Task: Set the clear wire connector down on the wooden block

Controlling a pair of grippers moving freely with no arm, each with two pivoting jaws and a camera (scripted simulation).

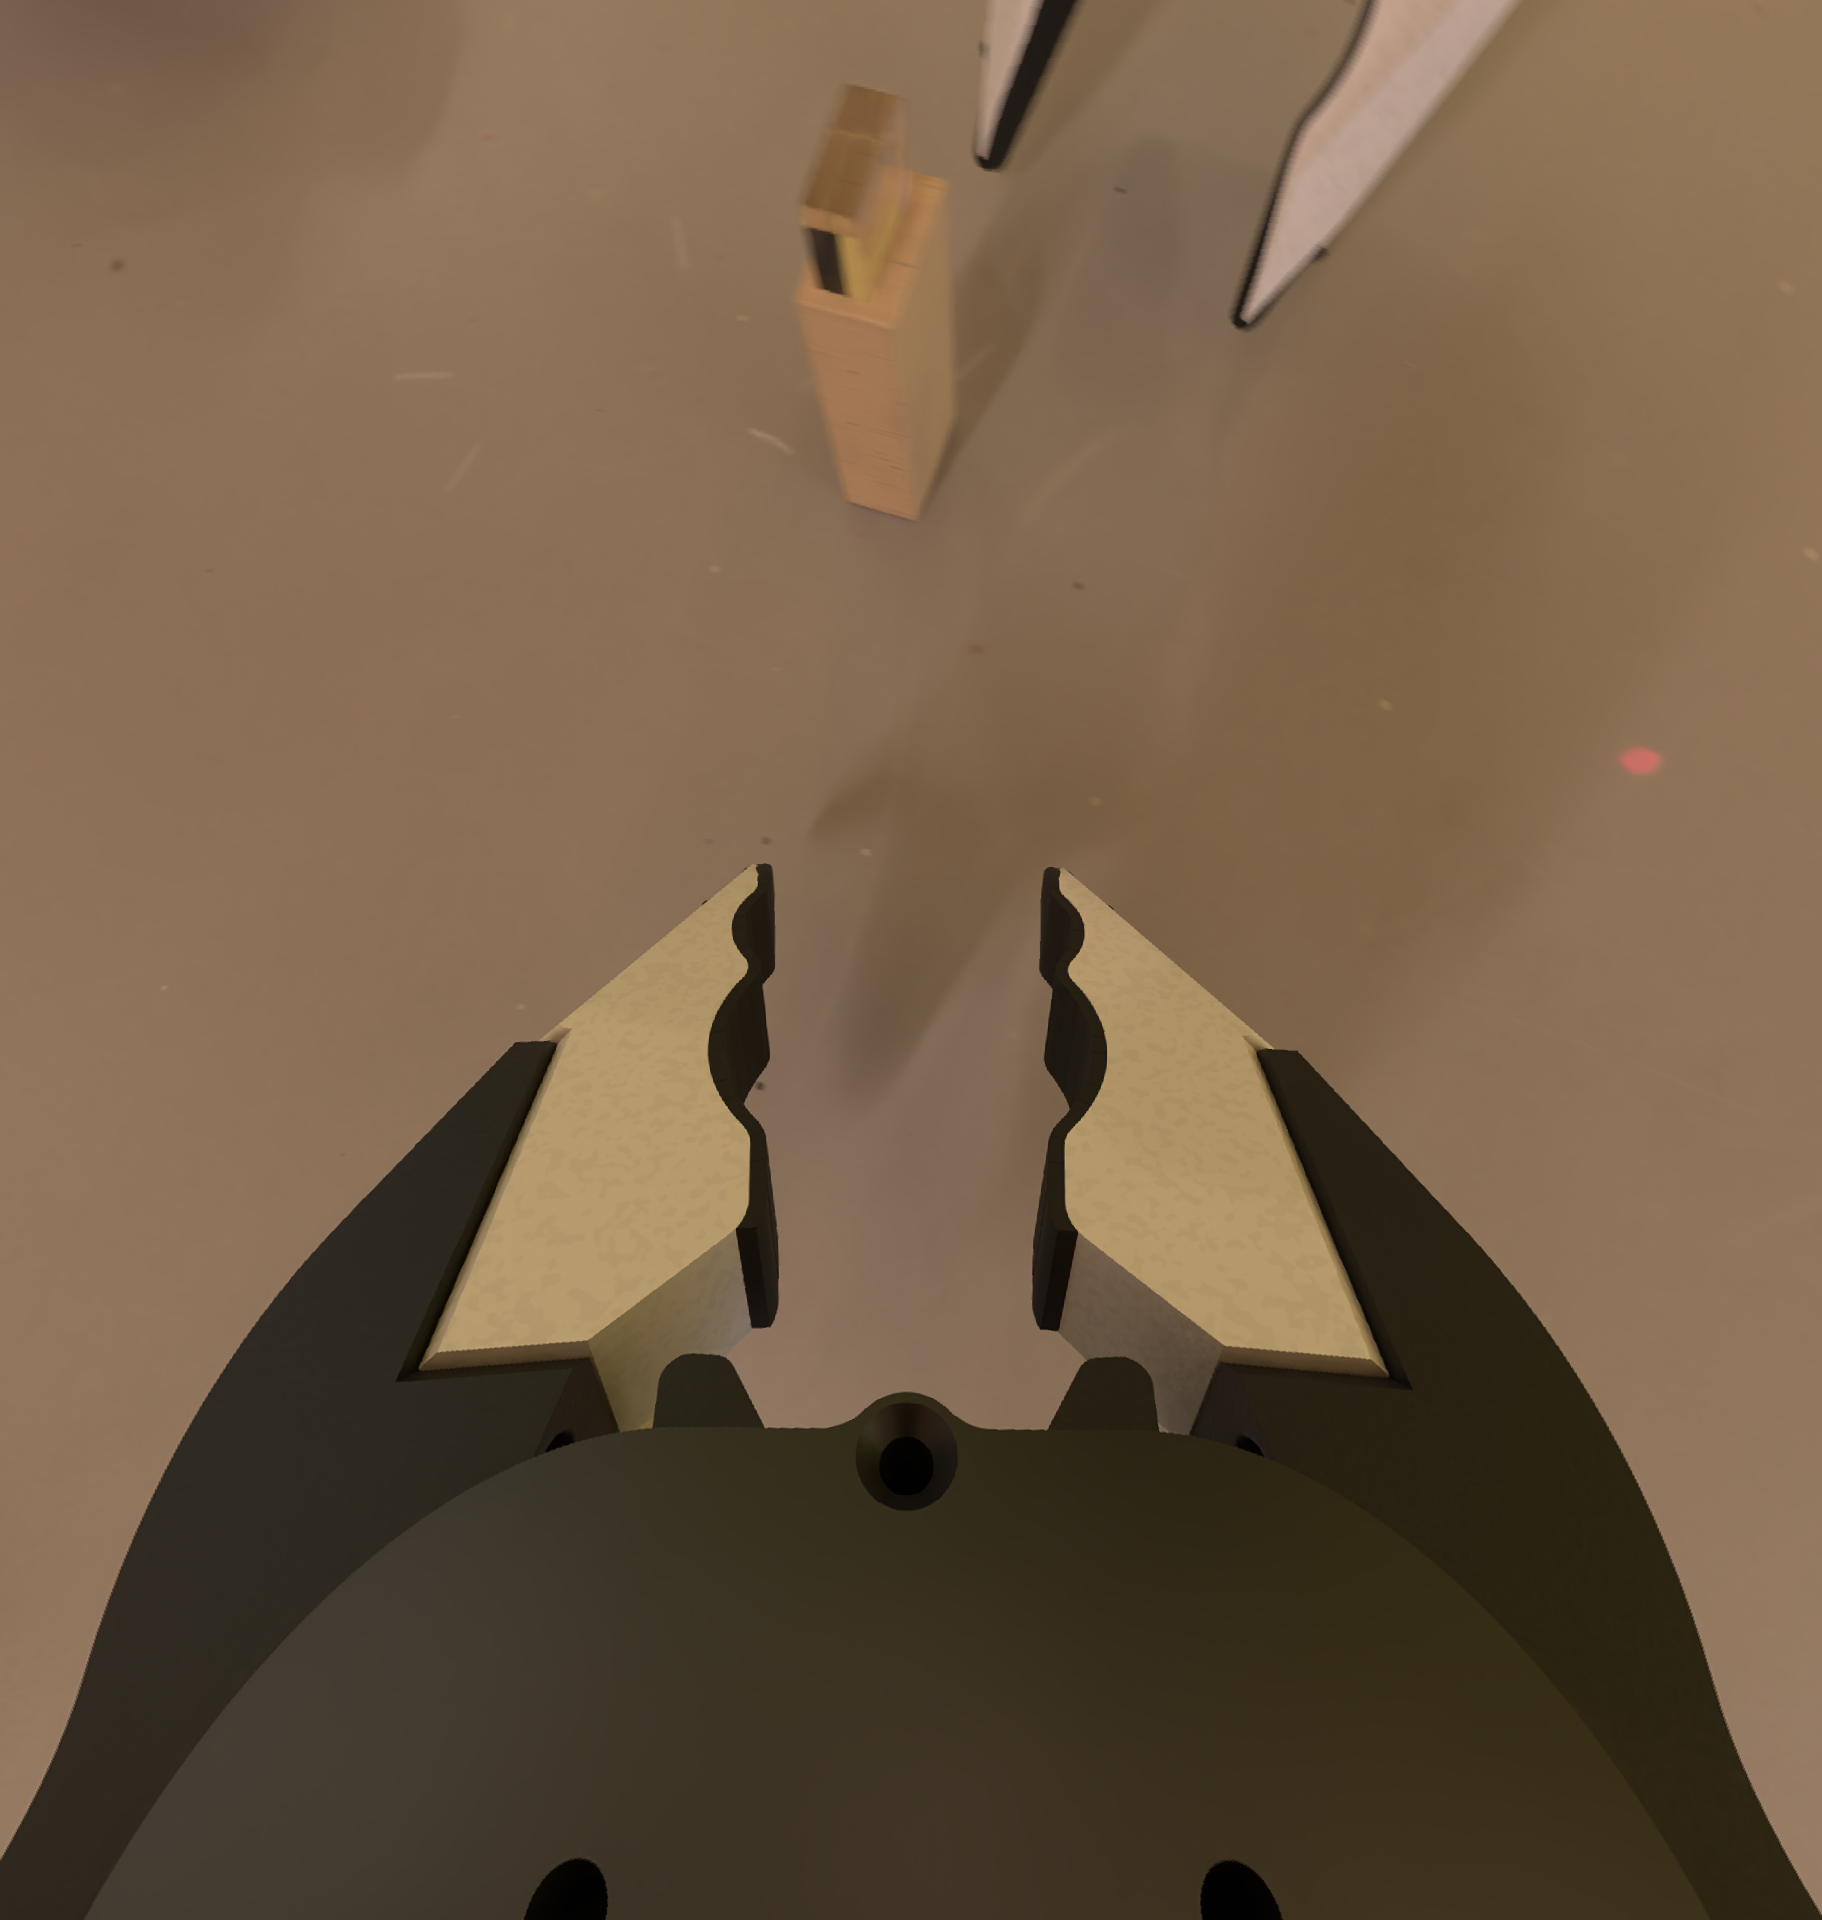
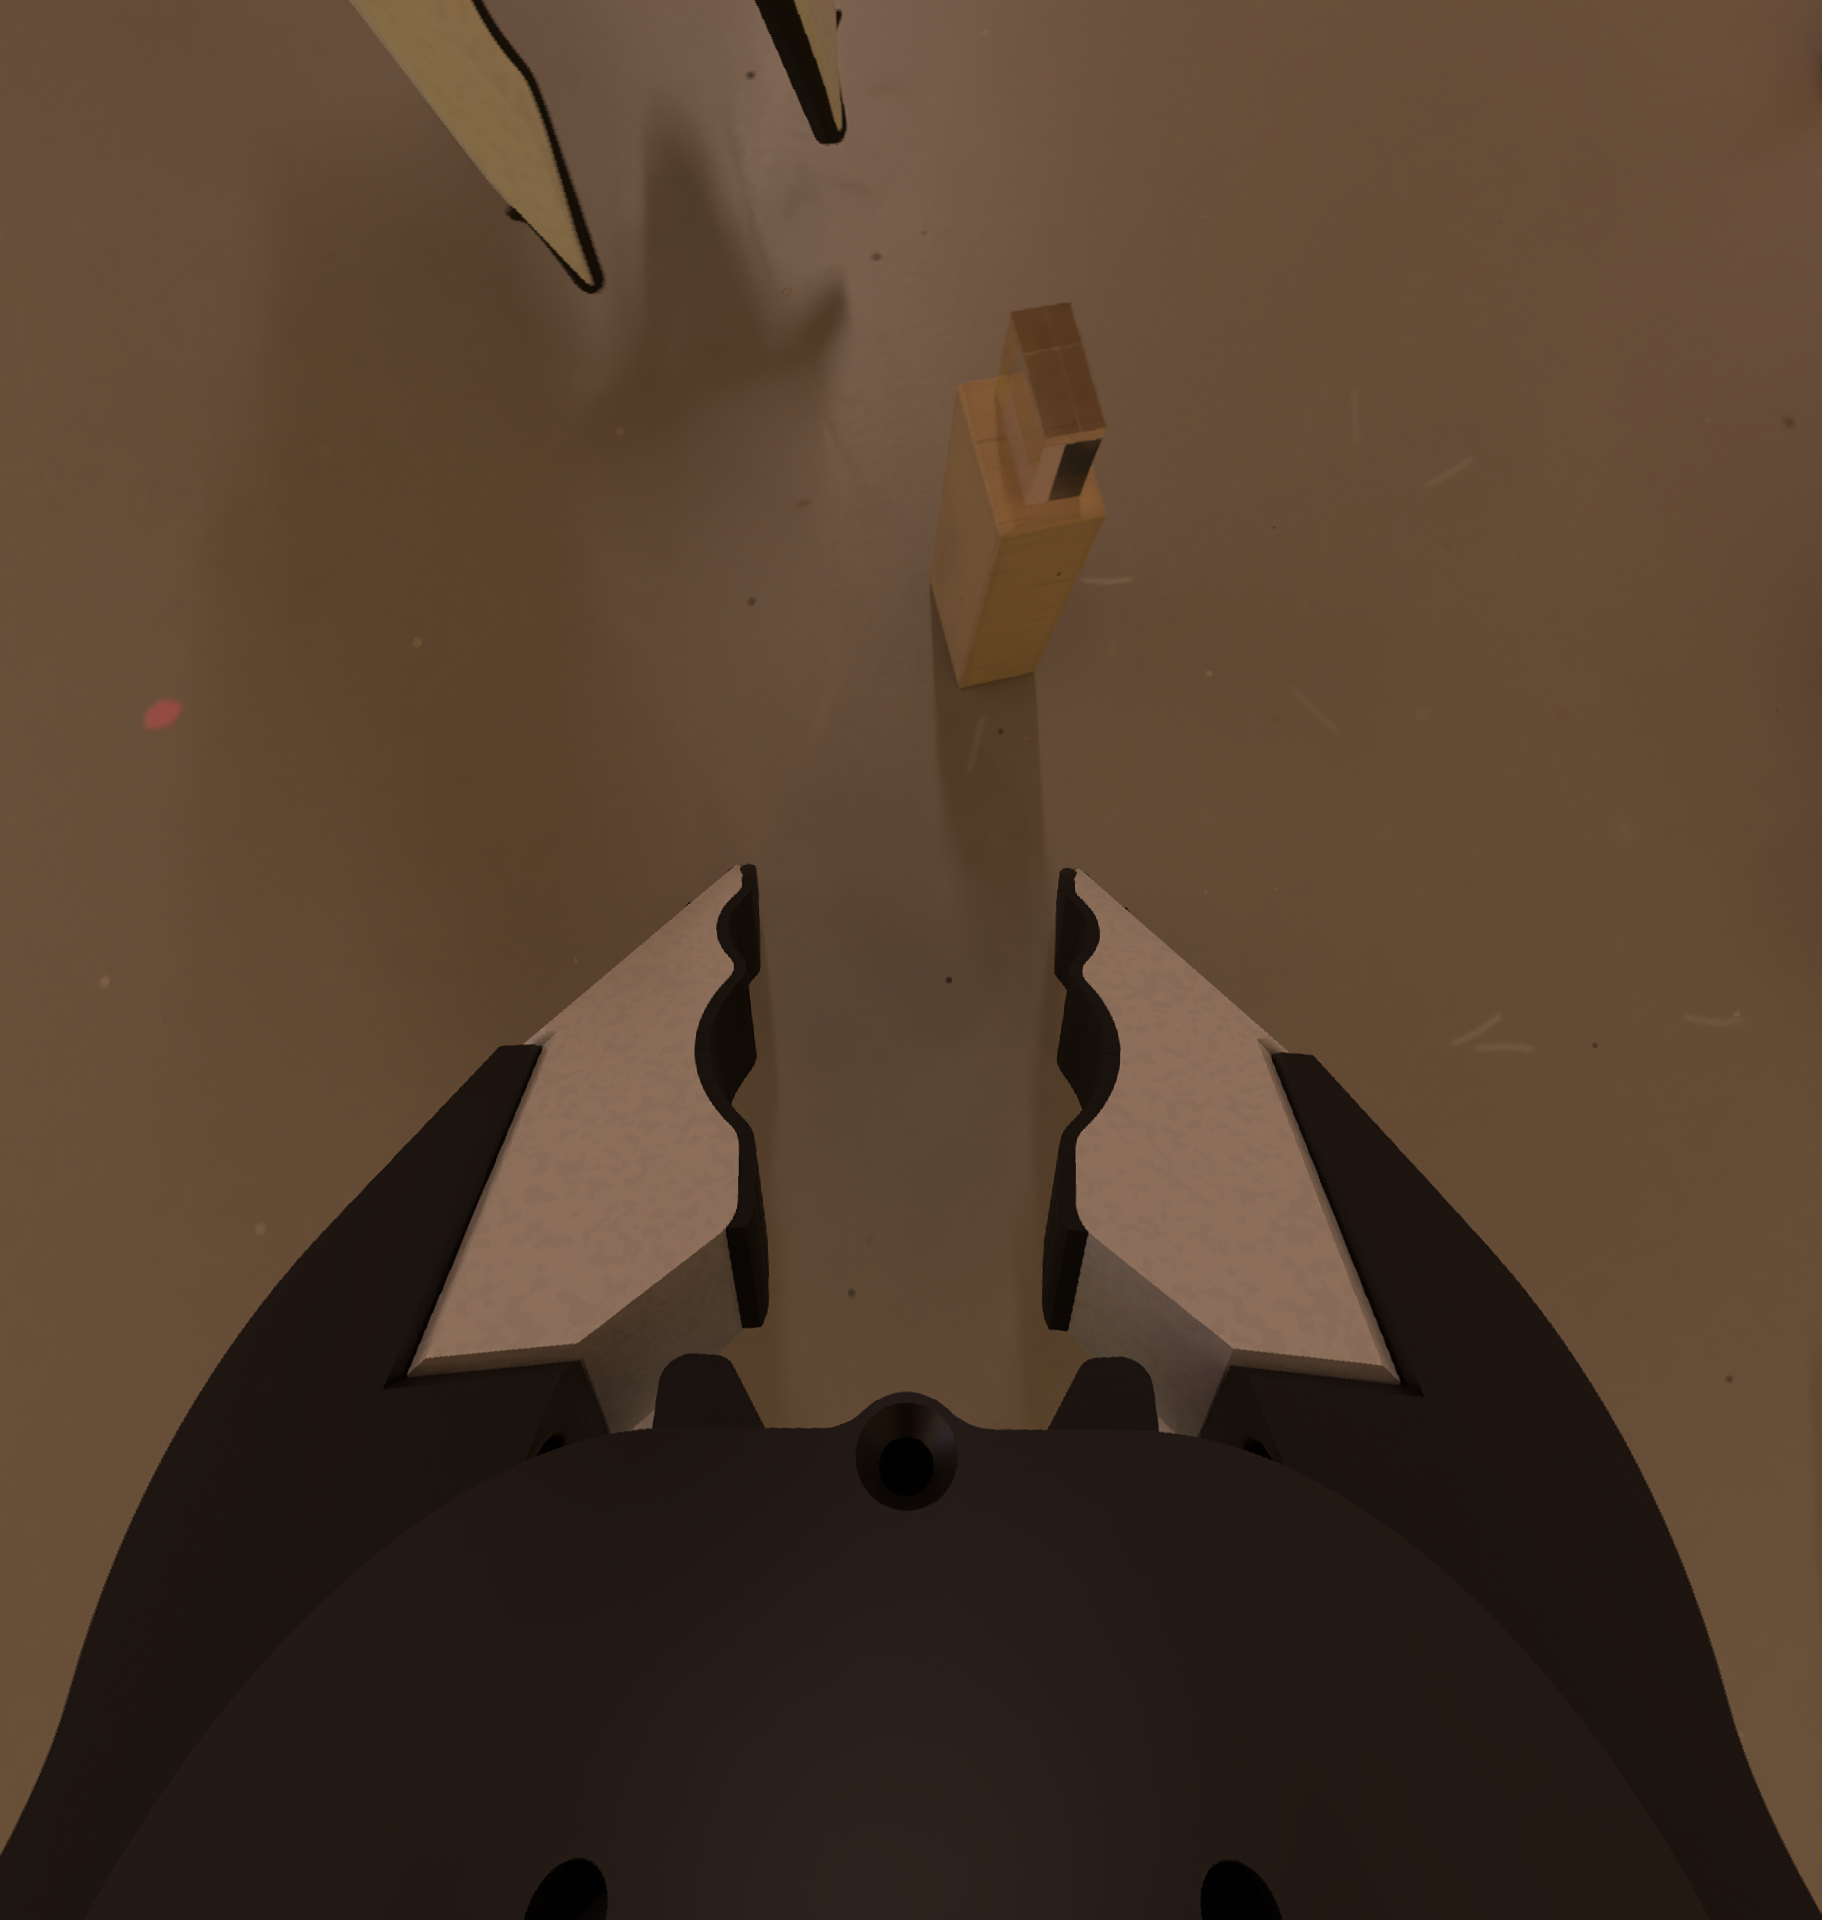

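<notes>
Dim warm light, soft shadows, wide-angle edge distortion

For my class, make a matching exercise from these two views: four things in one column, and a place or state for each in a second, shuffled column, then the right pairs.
Things
1. clear wire connector
2. wooden block
3. left gripper
4. pink spot

Places or states
A. open, holding nothing
B. resting on the block's far end
C. lying flat on the table
D. a mark on the table, apart from the block

Pairs: 1-B, 2-C, 3-A, 4-D
</notes>
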